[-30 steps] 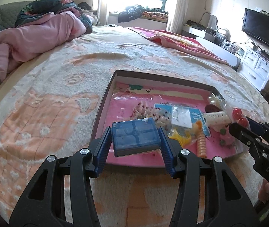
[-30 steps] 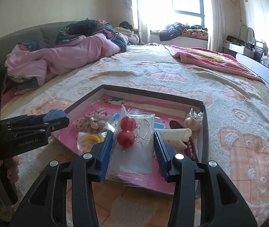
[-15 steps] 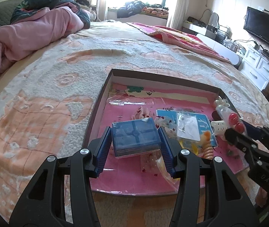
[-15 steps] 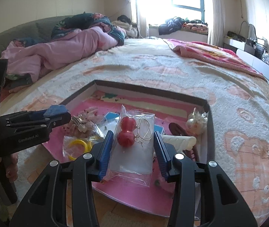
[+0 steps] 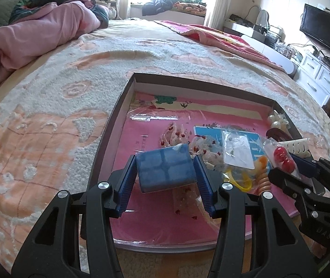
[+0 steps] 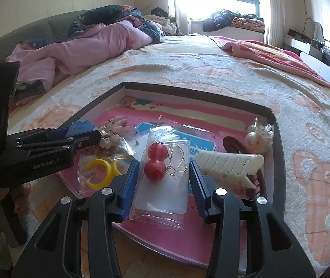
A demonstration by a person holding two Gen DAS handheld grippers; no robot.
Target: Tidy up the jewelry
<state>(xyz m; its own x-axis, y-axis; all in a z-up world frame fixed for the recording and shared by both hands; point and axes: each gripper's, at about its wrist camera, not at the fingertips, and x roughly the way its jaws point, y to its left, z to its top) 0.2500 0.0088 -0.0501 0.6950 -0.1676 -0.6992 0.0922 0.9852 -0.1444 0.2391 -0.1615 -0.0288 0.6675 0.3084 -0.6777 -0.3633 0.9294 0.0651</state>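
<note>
A shallow box tray [image 5: 120, 97] with a pink floor lies on the bed and holds bagged jewelry. My left gripper [image 5: 166, 173] is shut on a blue square box [image 5: 165, 170] and holds it over the tray's near left part. My right gripper [image 6: 163, 173] is shut on a clear bag with red ball earrings [image 6: 155, 161], over the tray's near middle. It shows at the right of the left wrist view [image 5: 283, 159]. The left gripper with the blue box shows at the left of the right wrist view [image 6: 79, 128].
In the tray lie a white hair comb [image 6: 229, 164], a yellow ring in a bag [image 6: 97, 171], a pearl bow [image 6: 258, 134], a dark clip [image 6: 232, 143] and several small bags [image 5: 236, 150]. A pink quilt [image 5: 32, 34] lies at the far left. Drawers [image 5: 320, 78] stand right.
Both grippers have moved forward over the tray with their loads still held. The tray looks nearer and larger in both views.
</note>
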